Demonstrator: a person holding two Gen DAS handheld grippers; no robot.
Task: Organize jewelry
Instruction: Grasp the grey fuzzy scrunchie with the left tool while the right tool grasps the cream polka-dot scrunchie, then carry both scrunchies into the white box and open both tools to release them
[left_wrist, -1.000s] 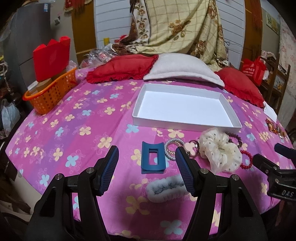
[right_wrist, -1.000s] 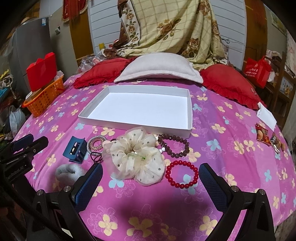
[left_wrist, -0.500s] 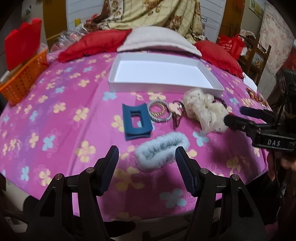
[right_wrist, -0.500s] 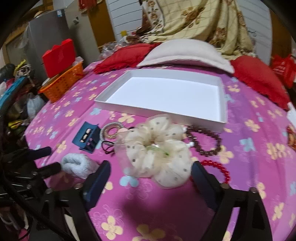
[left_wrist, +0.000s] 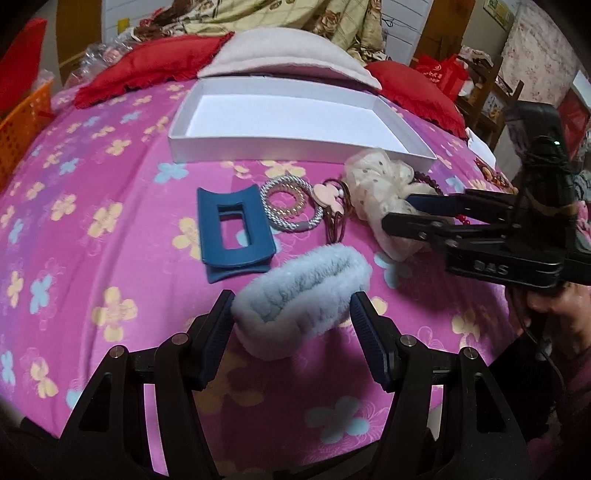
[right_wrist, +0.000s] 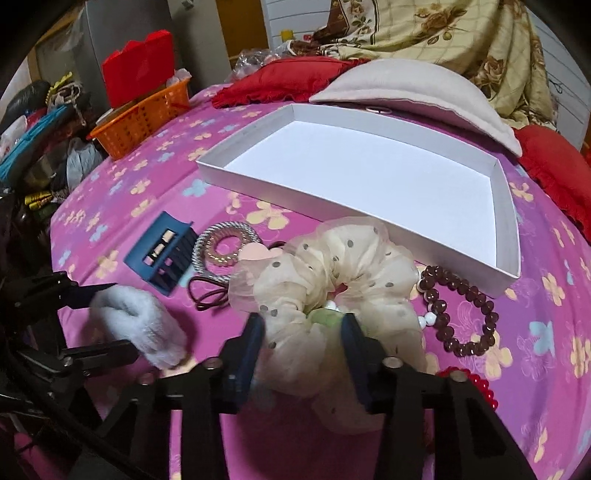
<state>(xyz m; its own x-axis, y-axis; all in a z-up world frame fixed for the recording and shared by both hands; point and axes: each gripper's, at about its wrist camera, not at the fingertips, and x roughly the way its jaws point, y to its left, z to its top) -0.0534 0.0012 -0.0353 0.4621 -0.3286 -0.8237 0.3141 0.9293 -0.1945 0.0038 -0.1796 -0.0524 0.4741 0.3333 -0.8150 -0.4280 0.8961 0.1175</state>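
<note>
The right hand-held gripper (right_wrist: 303, 332) has just been closing, and its jaws now stand narrowed on the near fold of the cream scrunchie (right_wrist: 332, 273); the pads press into the fabric, which bulges out on either side, so I judge it clamped, though the scrunchie has not left the bed (right_wrist: 110, 206). A second ago those jaws stood wide above the scrunchie; they have since dropped onto it. The left hand-held gripper (left_wrist: 291, 314) has come down as well, and its jaws remain apart, one on each side of the pale blue furry band (left_wrist: 303, 291); the pads sit just beside the fur, and no squeeze shows. Beyond the band lie the blue clip (left_wrist: 232, 232), the silver coil ties (left_wrist: 288, 206) and a pink charm tie (left_wrist: 328, 195), all untouched. To the right of the scrunchie, the brown bead bracelet (right_wrist: 458, 314) touches its edge, and the red bead bracelet (right_wrist: 476, 387) shows beside the right jaw. The white tray (right_wrist: 506, 236) sits just behind the row and holds nothing. Assessment: sorting has not yet placed one item; the scrunchie looks the first to go, the furry band next. Risk noted: the brown bracelet could drag along with the scrunchie when it lifts.
</note>
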